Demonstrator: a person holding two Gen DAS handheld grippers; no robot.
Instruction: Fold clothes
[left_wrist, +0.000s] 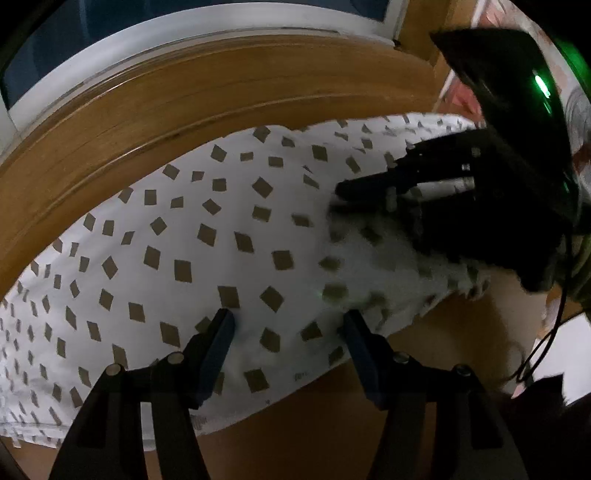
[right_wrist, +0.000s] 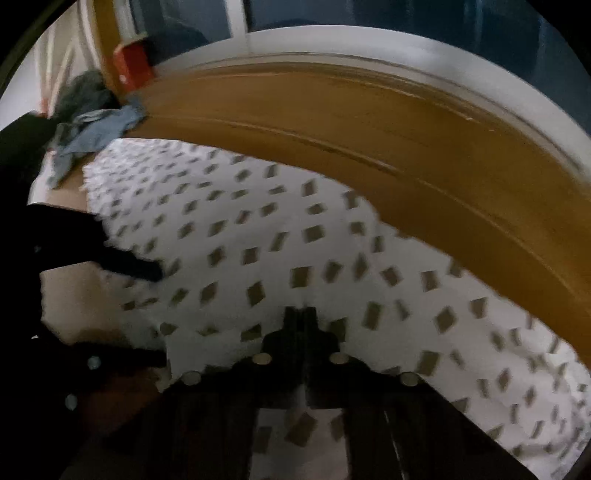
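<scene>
A white garment with brown diamond spots (left_wrist: 221, 236) lies spread on the tan table; it also fills the right wrist view (right_wrist: 280, 240). My left gripper (left_wrist: 288, 317) is open, its fingers resting on the cloth's near part, holding nothing. My right gripper (right_wrist: 303, 314) is shut, jaws pinched together on the spotted cloth. In the left wrist view the right gripper (left_wrist: 343, 190) reaches in from the right with a bunched, blurred fold of cloth beneath it. The left gripper's fingers (right_wrist: 140, 267) show at the left of the right wrist view.
A raised wooden table rim (left_wrist: 184, 110) curves along the far side, also in the right wrist view (right_wrist: 369, 140). A crumpled blue-grey garment (right_wrist: 99, 129) lies at the far left corner beside a red box (right_wrist: 133, 66). Bare tabletop (left_wrist: 424, 354) lies to the right.
</scene>
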